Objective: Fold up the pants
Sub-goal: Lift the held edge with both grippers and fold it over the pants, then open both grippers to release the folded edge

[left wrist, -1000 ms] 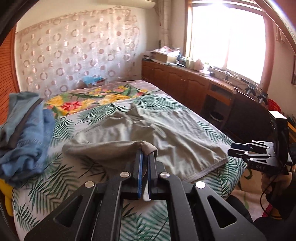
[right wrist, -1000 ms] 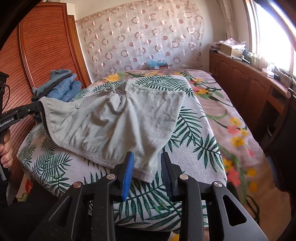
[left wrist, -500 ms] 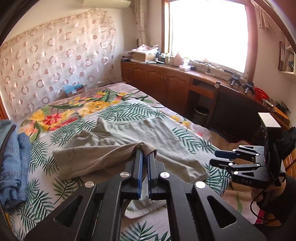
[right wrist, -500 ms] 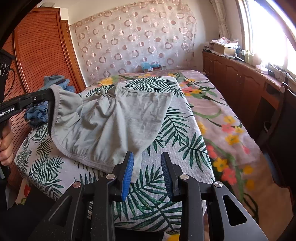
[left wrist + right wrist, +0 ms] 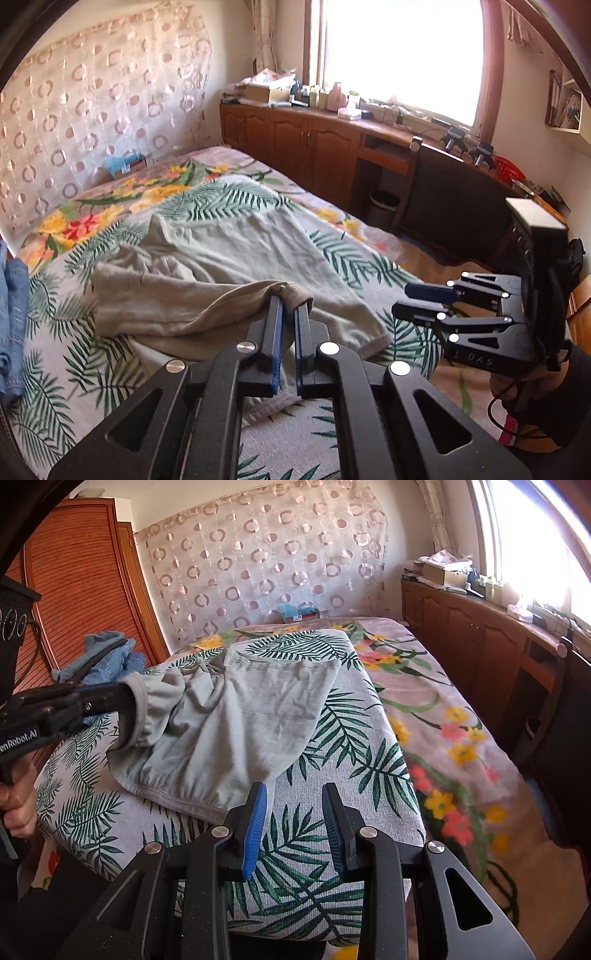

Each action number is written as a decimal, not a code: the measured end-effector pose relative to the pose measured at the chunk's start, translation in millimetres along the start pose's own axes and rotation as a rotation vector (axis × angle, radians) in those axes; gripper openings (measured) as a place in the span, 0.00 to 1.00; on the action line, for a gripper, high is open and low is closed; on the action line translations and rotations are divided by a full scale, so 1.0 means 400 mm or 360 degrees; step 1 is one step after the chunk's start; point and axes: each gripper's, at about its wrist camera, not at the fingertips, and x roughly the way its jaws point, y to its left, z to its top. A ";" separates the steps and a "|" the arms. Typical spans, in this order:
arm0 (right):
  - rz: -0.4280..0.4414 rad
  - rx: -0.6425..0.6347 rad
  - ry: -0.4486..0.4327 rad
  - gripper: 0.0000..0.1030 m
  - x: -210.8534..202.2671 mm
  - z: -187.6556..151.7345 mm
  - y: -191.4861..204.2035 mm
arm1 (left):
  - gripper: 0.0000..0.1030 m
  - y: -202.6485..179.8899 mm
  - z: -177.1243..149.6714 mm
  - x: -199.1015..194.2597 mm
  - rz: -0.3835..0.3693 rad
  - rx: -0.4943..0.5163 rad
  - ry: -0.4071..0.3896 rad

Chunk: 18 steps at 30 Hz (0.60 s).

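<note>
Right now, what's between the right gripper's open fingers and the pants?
Only bare leaf-print bedcover, in the right wrist view. The right gripper hangs open; the grey pants hem reaches its left finger, not the gap.

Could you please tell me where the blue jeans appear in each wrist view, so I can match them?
Left wrist: blue jeans at the far left edge, partly cut off.
Right wrist: blue jeans upper left, behind the left gripper.
Shared landmark: grey pants.
</note>
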 end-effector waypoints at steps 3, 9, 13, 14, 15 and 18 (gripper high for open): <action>0.0005 -0.0001 0.0010 0.31 0.004 -0.002 0.002 | 0.05 0.004 -0.013 0.004 0.0008 -0.0005 0.0025; 0.0013 -0.0009 0.0019 0.31 0.007 0.002 0.006 | 0.10 0.017 -0.038 -0.002 0.0025 -0.0041 0.0052; 0.0018 -0.0019 0.0019 0.31 0.008 0.008 0.012 | 0.15 0.043 -0.060 -0.006 0.0081 -0.0078 0.0076; 0.0019 -0.0022 0.0019 0.31 0.009 0.008 0.013 | 0.20 0.048 -0.063 -0.009 0.0079 -0.0082 0.0075; 0.0022 -0.0024 0.0020 0.31 0.010 0.008 0.014 | 0.22 0.053 -0.067 -0.013 0.0077 -0.0084 0.0072; 0.0032 -0.0033 0.0024 0.31 0.013 0.011 0.022 | 0.37 0.062 -0.080 -0.024 0.0102 -0.0088 0.0072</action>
